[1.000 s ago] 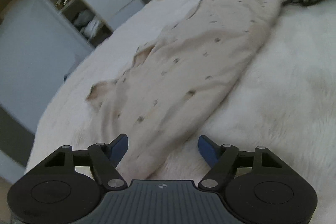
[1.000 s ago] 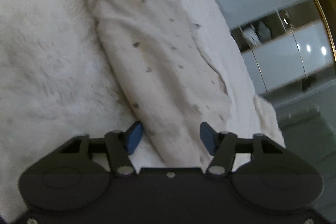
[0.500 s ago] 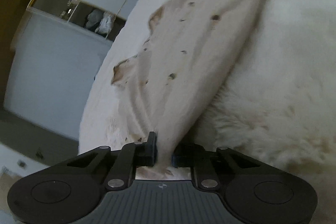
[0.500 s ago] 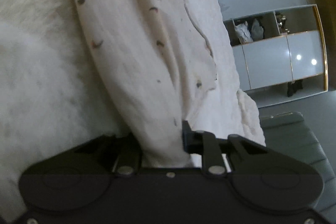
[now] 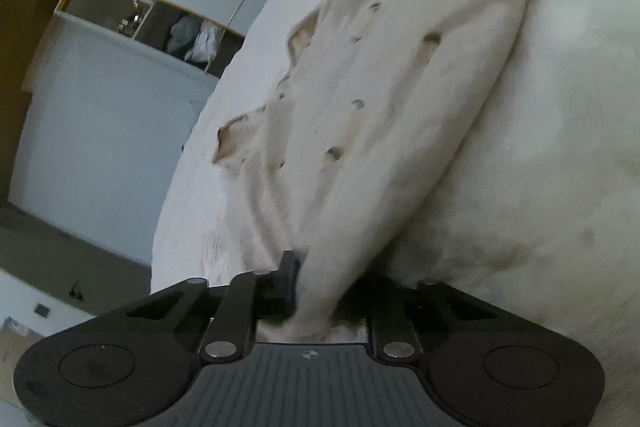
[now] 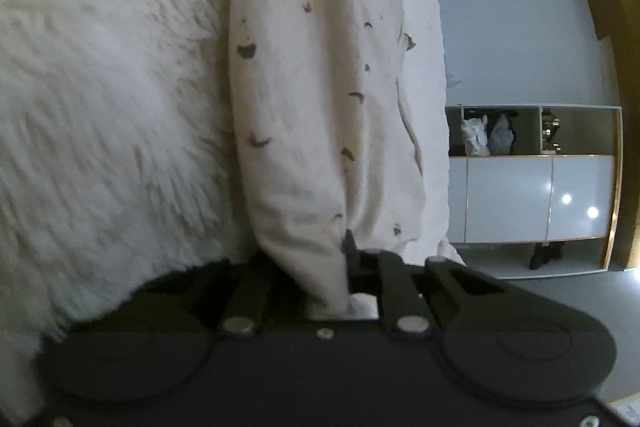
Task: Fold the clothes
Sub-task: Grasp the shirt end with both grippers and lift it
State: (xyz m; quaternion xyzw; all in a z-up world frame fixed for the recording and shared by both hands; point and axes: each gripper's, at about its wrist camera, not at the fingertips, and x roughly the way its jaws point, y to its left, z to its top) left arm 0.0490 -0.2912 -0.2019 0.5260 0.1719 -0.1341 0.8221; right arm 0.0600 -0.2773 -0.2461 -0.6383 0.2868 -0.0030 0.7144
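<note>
left gripper (image 5: 320, 291) and right gripper (image 6: 320, 279), each with jaws closed on one end of the garment (image 5: 400, 87), a cream cloth with small dark marks, already doubled into a long band. the band's long axis runs straight ahead from each pair of jaws, so the two grippers hold opposite ends and neither is nearer; in each view the cloth rises bunched from the pinch and spreads flat farther out. the garment (image 6: 316, 67) lies on a white fluffy blanket (image 6: 100, 87) along the edge nearest the room, with its loose ragged edge toward the drop-off. judged from this, the coming move likely brings one end over toward the other, folding across the long axis; uneven lift could skew the band. beyond the edge stand a pale wall (image 6: 512, 19) and a cabinet (image 6: 536, 199) with glossy doors and an open shelf holding bundled items; the floor (image 6: 560, 299) is grey.
</note>
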